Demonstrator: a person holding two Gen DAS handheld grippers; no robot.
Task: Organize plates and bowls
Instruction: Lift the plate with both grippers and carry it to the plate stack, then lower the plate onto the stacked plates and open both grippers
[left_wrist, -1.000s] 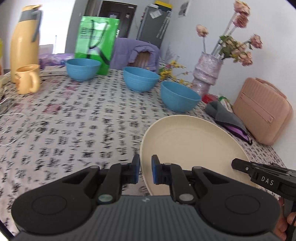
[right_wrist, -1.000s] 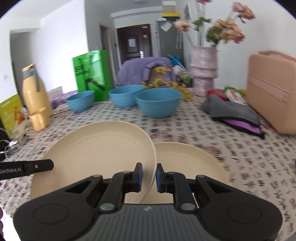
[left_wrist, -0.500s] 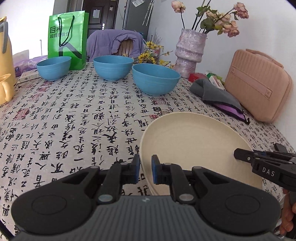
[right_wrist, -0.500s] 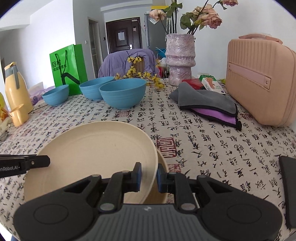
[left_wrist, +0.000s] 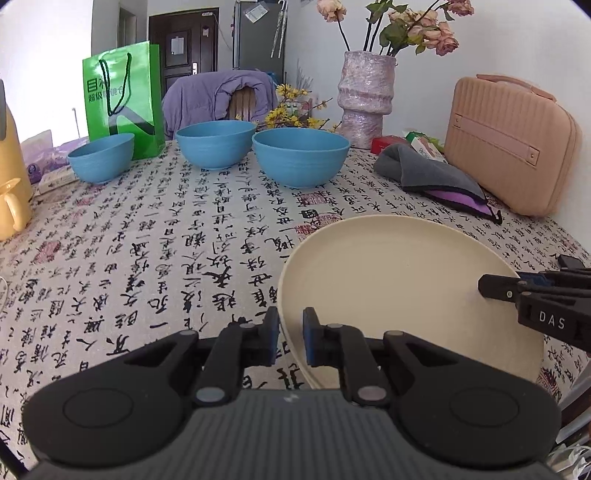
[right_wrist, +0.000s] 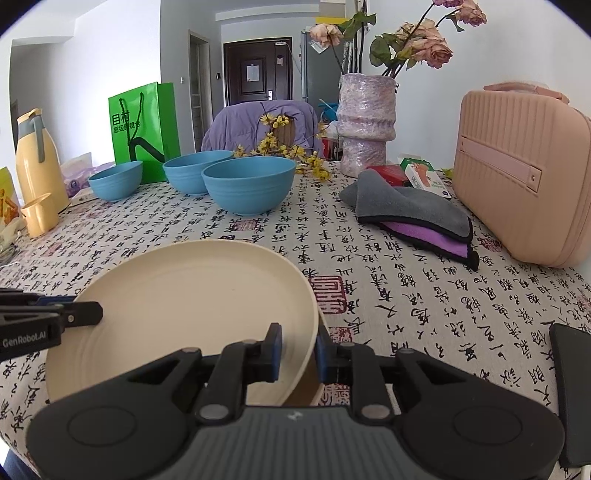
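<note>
A cream plate is held at the table's near edge; it also shows in the right wrist view. My left gripper is shut on its left rim. My right gripper is shut on its right rim. A sliver of a second cream plate shows just under it by the right fingers. Three blue bowls stand at the back: small, middle, large.
A patterned tablecloth covers the table. At the back are a green bag, a vase of flowers and a yellow jug with cup. Grey and purple cloths, a pink case and a black object lie right.
Both grippers have carried the plate to the right and lowered it over the second plate, which is now almost hidden. Both grips have stayed shut on the rims.
</note>
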